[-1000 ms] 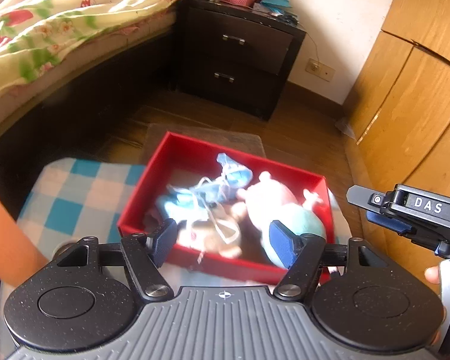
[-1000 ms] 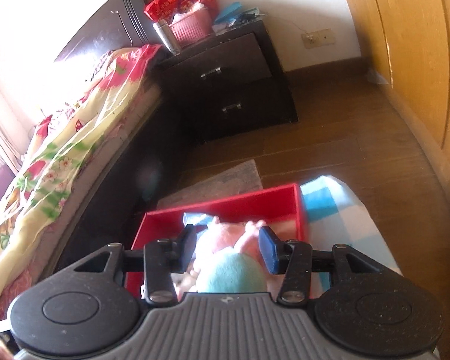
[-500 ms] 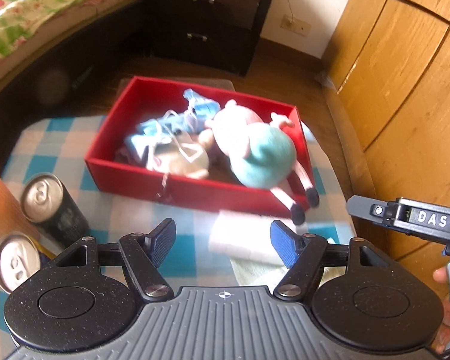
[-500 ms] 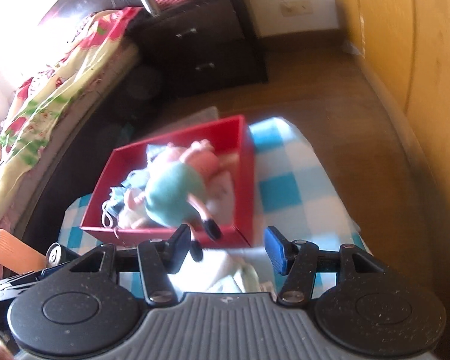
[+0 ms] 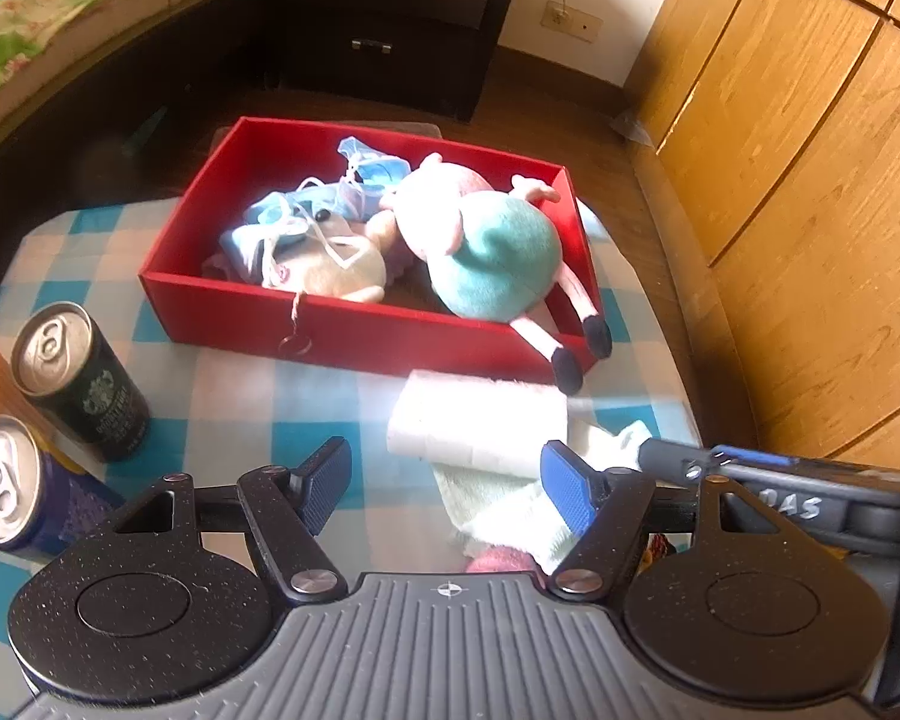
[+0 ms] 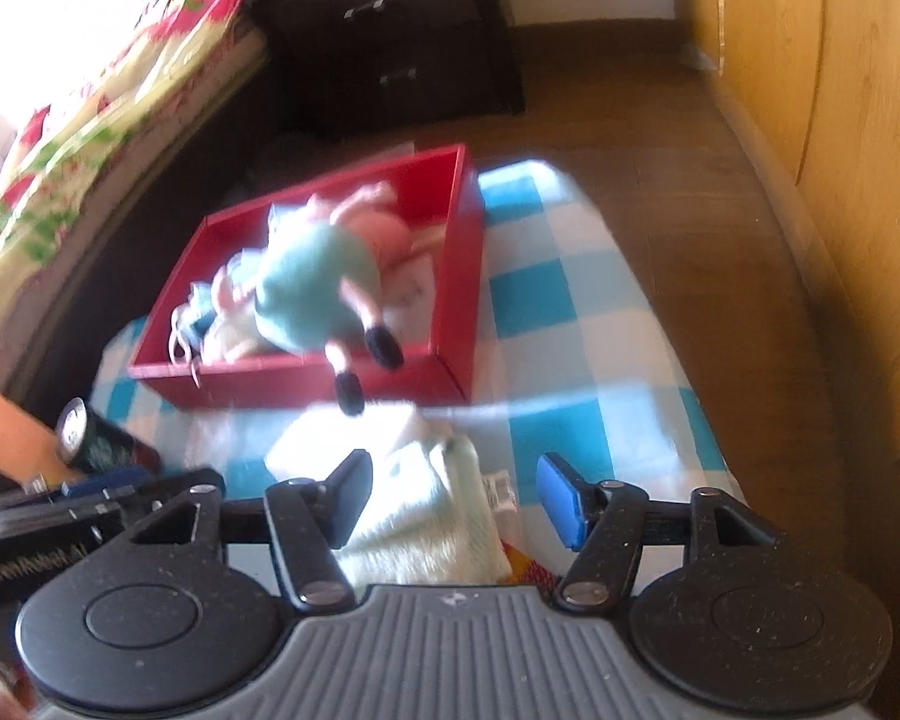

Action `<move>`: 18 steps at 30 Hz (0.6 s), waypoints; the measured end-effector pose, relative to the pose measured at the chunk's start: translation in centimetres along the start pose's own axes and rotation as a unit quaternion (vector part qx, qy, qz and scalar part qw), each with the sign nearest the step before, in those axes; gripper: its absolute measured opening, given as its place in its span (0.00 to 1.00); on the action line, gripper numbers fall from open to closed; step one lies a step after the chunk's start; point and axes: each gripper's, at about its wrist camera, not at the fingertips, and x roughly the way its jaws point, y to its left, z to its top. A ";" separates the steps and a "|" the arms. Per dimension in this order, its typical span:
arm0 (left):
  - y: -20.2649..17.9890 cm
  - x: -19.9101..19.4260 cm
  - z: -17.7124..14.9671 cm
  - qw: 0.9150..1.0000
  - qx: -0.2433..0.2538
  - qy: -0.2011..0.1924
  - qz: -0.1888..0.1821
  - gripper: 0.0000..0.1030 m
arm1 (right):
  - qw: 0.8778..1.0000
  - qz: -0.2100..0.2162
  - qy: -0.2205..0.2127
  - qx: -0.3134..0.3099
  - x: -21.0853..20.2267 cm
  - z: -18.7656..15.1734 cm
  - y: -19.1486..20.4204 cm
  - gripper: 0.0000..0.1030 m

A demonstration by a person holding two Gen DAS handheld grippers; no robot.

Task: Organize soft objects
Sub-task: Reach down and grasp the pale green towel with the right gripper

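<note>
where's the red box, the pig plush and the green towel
red box (image 5: 354, 330): left wrist view, near front wall
pig plush (image 5: 498, 264): left wrist view, teal dress
green towel (image 6: 414, 516): right wrist view, folded middle

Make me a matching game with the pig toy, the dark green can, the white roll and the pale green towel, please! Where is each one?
Things:
1. pig toy
2. dark green can
3. white roll
4. pale green towel

Places:
A. lying on the cloth just in front of the red box
B. standing on the cloth to the left of the red box
C. nearest the camera, under the white roll's edge
D. inside the red box, legs hanging over its front wall

Pairs: 1-D, 2-B, 3-A, 4-C
</note>
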 end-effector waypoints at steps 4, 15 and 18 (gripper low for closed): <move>0.1 -0.2 -0.2 1.000 -0.008 0.000 -0.005 0.68 | 0.999 0.020 0.024 0.013 1.0 -0.5 -0.2 0.38; 0.8 0.5 -0.2 1.000 -0.023 0.012 -0.010 0.68 | 0.997 0.053 0.057 0.009 3.9 -0.8 2.0 0.17; 0.8 0.5 -0.3 1.000 -0.021 0.012 -0.009 0.69 | 0.994 0.086 0.058 0.019 3.1 -0.5 1.6 0.03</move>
